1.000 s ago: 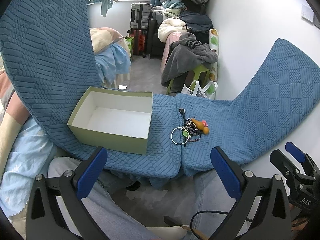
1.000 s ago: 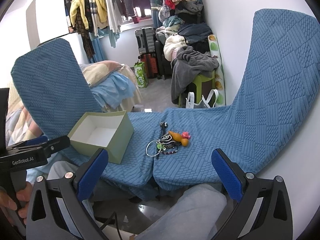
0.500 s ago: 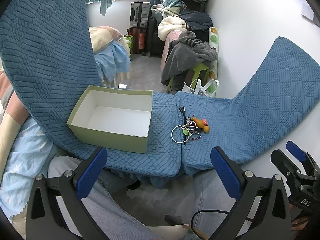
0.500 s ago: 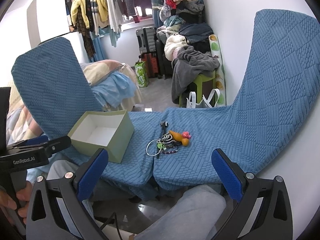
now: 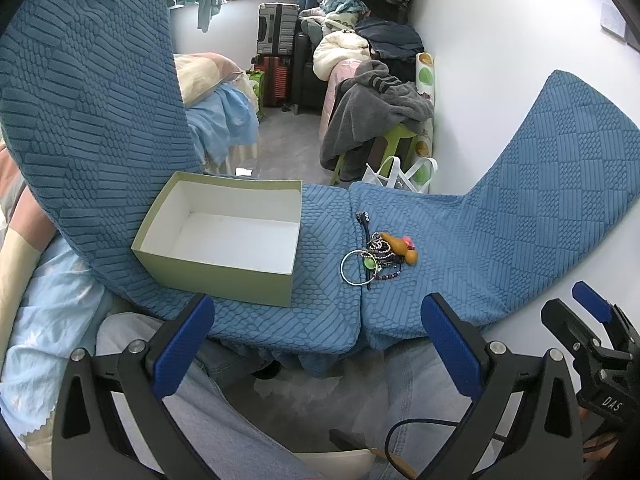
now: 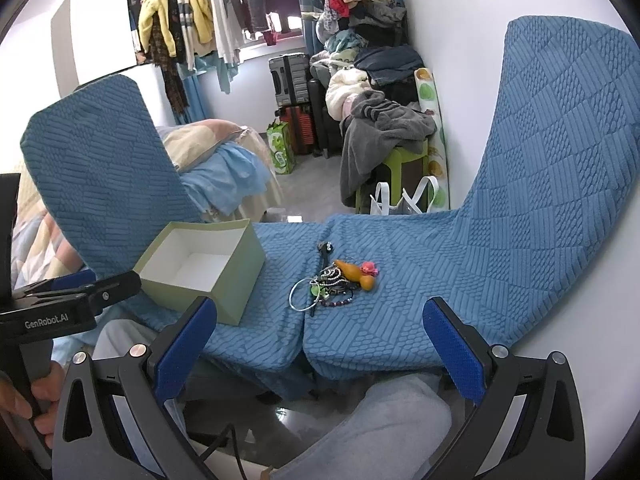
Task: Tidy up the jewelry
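Note:
A pile of jewelry lies on the blue textured cushion: a silver bangle, bead bracelets, a black cord and an orange gourd charm. The pile also shows in the right wrist view. An empty pale green box with a white inside stands left of the pile, and shows in the right wrist view. My left gripper is open and empty, held back from the cushion's front edge. My right gripper is open and empty too.
The cushion curves up at left and right. My legs in jeans are below the cushion. A cluttered room with a clothes pile, suitcases and a bed lies beyond.
Both grippers have drifted very slightly; the view barely shifts. The jewelry and the box have not moved.

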Motion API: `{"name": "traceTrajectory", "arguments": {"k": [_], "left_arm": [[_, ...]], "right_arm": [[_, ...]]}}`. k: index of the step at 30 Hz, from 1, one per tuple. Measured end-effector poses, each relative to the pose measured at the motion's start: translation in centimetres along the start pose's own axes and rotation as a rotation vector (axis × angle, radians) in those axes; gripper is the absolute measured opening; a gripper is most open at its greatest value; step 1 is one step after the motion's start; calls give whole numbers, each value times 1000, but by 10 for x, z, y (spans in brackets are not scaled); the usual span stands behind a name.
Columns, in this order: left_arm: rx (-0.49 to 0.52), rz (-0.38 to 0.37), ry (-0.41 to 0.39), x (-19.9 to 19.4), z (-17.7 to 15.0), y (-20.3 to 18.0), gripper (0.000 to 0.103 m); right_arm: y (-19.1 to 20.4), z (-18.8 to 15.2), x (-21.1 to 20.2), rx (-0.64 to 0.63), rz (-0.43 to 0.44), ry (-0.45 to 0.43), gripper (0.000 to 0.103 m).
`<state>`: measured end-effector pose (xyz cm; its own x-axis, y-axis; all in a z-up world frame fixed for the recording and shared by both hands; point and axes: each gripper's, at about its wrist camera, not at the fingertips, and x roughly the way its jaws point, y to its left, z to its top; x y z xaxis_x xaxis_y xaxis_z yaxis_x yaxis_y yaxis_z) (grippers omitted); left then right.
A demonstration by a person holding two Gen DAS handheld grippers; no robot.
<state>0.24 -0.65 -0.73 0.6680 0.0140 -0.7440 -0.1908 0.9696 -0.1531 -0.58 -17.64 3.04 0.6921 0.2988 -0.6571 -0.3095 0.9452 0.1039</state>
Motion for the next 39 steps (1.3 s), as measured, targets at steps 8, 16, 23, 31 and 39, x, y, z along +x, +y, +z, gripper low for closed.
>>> {"name": "traceTrajectory", "arguments": {"k": [8,16,23,31,39], "left_arm": [[-5,-4,12,3,-1,-4,102],[-14,-38,37,19,11,-4,102],[-29,-58,53,43,24,-3,102],[-32,-108,119,90,30,-9,102],[-9,-155,175,138,30,-27,102]], "right_arm": [[-2,1,2,9,2,8,103],[-9,7,13,11,14,-2,103],[-23,14,40,16,24,25,103],[-46,14,80,48,61,90,90],[-67,13,121,66,67,137,71]]}}
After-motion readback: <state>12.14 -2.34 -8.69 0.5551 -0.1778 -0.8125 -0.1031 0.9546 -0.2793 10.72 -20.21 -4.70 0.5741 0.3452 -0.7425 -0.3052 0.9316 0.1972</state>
